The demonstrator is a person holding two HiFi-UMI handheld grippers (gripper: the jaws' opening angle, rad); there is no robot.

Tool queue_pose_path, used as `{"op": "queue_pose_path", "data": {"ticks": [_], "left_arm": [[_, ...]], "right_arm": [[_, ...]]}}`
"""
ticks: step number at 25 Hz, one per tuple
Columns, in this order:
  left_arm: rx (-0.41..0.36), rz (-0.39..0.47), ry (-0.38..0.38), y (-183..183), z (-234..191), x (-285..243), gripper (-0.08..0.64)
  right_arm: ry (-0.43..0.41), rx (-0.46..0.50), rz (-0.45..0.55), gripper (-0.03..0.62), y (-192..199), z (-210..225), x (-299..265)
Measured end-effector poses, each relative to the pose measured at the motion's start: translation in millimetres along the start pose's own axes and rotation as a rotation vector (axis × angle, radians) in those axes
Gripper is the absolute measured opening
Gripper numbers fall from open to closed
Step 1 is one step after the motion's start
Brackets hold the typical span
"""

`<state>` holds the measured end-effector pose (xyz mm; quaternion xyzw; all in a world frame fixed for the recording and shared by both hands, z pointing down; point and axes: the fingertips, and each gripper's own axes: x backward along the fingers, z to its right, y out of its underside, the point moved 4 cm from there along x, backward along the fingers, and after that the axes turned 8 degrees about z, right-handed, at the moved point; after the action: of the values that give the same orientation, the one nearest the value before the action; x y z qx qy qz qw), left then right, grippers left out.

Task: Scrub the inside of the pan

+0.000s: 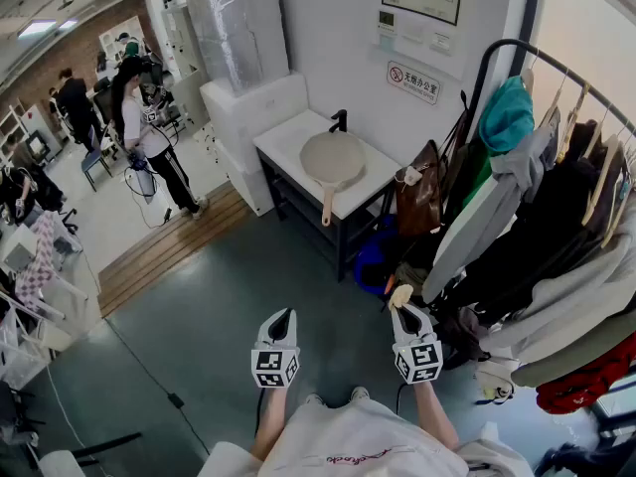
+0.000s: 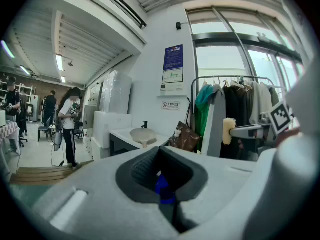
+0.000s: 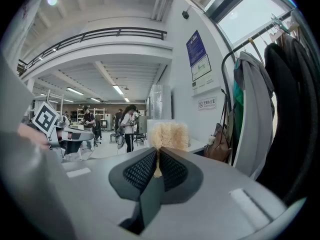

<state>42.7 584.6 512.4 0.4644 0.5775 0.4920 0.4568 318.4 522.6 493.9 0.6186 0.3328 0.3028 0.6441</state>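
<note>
A beige pan (image 1: pixel 333 159) lies on a white table (image 1: pixel 373 185) against the far wall, its handle toward me; it also shows small in the left gripper view, as the pan (image 2: pixel 142 135). Both grippers are held low over the floor, well short of the table. My right gripper (image 1: pixel 404 309) is shut on a fluffy beige scrubber (image 1: pixel 401 294), which sticks up past the jaws as a tuft, the scrubber (image 3: pixel 169 135). My left gripper (image 1: pixel 282 315) is shut with nothing in it. Its dark pads (image 2: pixel 145 170) meet at the tip.
A clothes rack (image 1: pixel 556 197) full of coats fills the right side. A brown bag (image 1: pixel 419 192) hangs beside the table, with a blue bag (image 1: pixel 376 258) below. A black tap (image 1: pixel 340 120) stands at the table's back. People (image 1: pixel 149 137) stand far left beyond a wooden step (image 1: pixel 164 251).
</note>
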Motion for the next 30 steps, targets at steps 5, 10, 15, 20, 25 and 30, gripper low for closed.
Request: {"op": "queue_pose_path", "data": {"ticks": [5,10,15,20,25,30], "left_arm": [[0.006,-0.005,-0.002,6,1,-2,0.0],[0.009,-0.01,-0.002,7,7,-10,0.0],[0.006,-0.006,0.002,5,16,-22,0.0],[-0.003,0.001,-0.003,2,26,-41,0.0],[-0.002,-0.004,-0.014,7,40,-59,0.0],[0.003,-0.002,-0.025,10,55,-73,0.0]], "right_arm": [[0.003,-0.014,0.002,0.025,4,4,0],[-0.011,-0.031,0.009,0.026,5,10,-1],[-0.022,-0.03,0.015,0.026,5,20,-5],[-0.051,-0.027,0.027,0.026,4,33,-12],[-0.094,-0.018,0.024,0.026,5,49,-17],[-0.122,-0.014,0.014,0.026,8,67,-20]]}}
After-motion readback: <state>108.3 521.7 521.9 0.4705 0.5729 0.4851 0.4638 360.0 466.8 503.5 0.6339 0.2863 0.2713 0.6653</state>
